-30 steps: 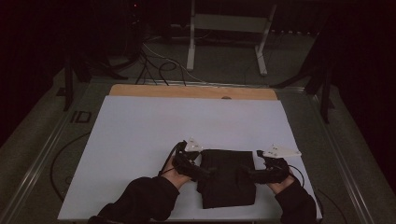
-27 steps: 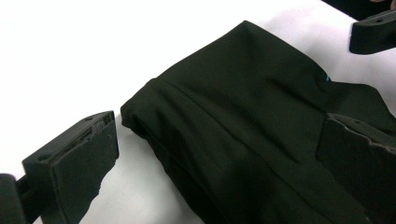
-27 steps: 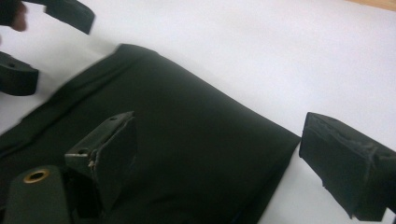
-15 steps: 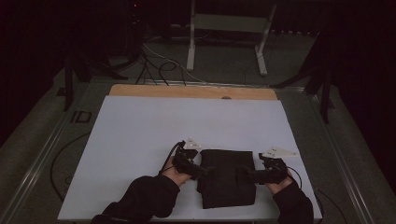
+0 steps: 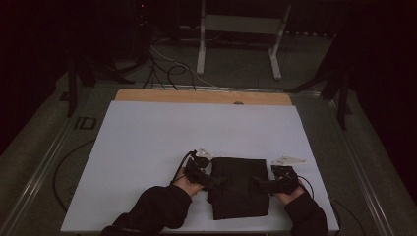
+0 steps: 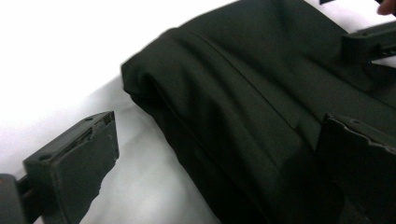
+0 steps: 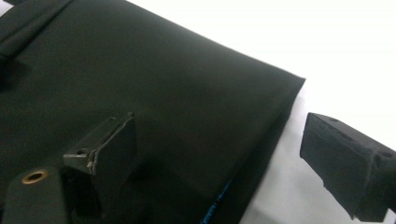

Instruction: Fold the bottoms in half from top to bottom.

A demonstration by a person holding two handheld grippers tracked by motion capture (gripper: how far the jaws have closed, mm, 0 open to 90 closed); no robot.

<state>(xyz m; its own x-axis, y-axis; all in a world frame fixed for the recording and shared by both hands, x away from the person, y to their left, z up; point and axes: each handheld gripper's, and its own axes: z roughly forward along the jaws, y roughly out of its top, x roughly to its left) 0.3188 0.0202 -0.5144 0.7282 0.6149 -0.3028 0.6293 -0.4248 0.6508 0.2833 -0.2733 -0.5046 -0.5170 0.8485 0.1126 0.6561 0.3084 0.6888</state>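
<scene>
Both open claws (image 5: 216, 181) astride folded black cloth (image 5: 239, 187)

Around my work area: a white board on a dim, cluttered floor.

I'm looking at the large flat white tabletop sheet (image 5: 162, 147), with a light wooden strip (image 5: 196, 96) running along its far edge. Beyond that I see a white metal stand with two slanted legs (image 5: 238, 29) on the grey floor, and a tangle of black and white cables (image 5: 164, 69) just to its left. A thin dark cable (image 5: 64, 167) loops beside the sheet's left edge.
</scene>
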